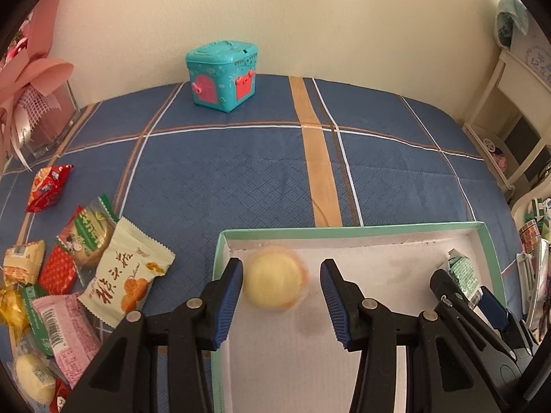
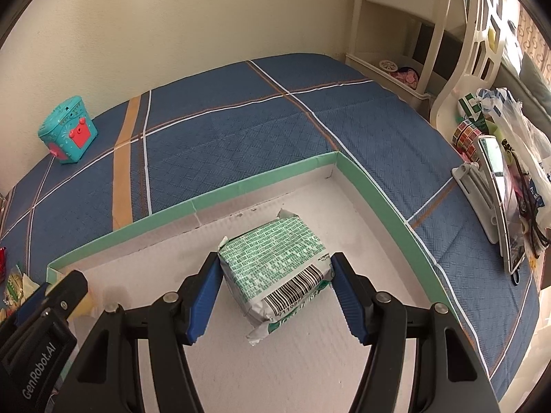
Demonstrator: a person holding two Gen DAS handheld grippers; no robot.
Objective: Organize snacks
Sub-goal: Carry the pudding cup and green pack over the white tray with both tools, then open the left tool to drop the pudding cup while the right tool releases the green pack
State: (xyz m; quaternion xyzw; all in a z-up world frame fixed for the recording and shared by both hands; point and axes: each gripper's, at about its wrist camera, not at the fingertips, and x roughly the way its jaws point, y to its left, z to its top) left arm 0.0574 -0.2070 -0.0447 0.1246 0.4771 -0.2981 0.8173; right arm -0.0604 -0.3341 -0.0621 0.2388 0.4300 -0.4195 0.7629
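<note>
Right wrist: jaws grip crinkly green-printed packet (image 2: 275,268) over the white tray (image 2: 310,361).

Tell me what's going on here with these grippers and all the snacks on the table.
A person is sorting wrapped snacks into a shallow green-edged tray with two handheld grippers. The left gripper is open around a round yellow pastry lying in the tray's near left corner; the pastry looks blurred. The right gripper is shut on a green-and-white packet further right in the tray. More snacks wait in a pile on the blue cloth to the tray's left.
</note>
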